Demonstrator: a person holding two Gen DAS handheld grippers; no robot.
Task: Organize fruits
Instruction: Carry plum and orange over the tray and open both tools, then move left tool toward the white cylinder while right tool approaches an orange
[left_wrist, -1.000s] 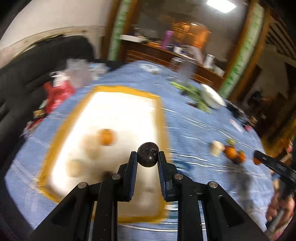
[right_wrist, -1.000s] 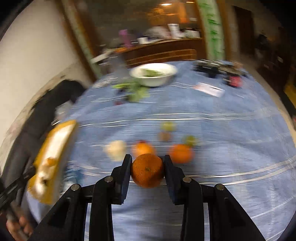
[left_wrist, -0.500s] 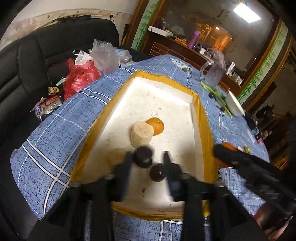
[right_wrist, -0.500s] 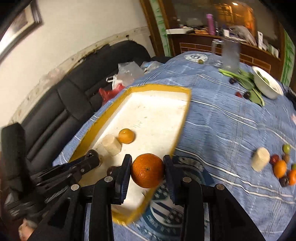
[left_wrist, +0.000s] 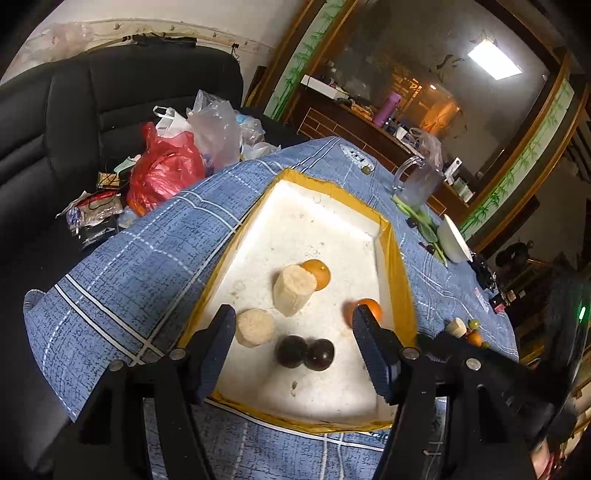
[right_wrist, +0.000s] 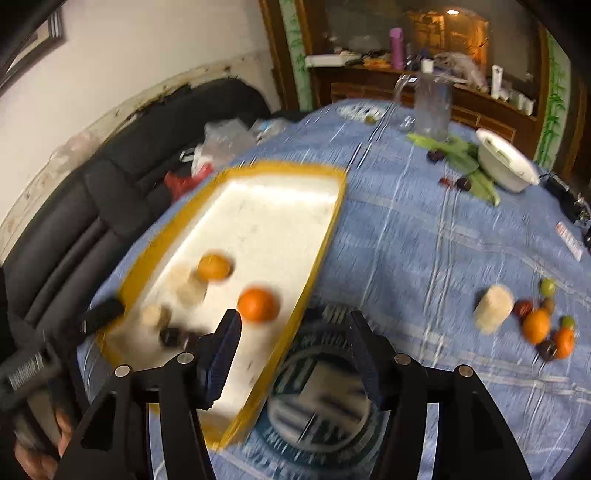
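A white tray with a yellow rim (left_wrist: 402, 295) (right_wrist: 325, 236) lies on the blue cloth. In it lie two dark round fruits (left_wrist: 304, 352), two pale cut pieces (left_wrist: 293, 290), a small orange (left_wrist: 317, 273) and a bigger orange (left_wrist: 364, 310) (right_wrist: 257, 303). My left gripper (left_wrist: 293, 350) is open and empty over the tray's near end, above the dark fruits. My right gripper (right_wrist: 293, 354) is open and empty over the tray's right rim, just behind the bigger orange. A loose pile of fruit (right_wrist: 539, 321) lies on the cloth to the right.
A black sofa (left_wrist: 92, 110) with plastic bags (left_wrist: 166, 170) stands left of the table. A glass jug (right_wrist: 430, 107), green leaves (right_wrist: 465, 162) and a white bowl (right_wrist: 506, 166) stand at the far side. A printed round emblem (right_wrist: 321, 398) marks the cloth below my right gripper.
Both grippers opened. The left let go of a dark fruit, which now lies beside the other in the tray. The right let go of the big orange, which now lies in the tray.
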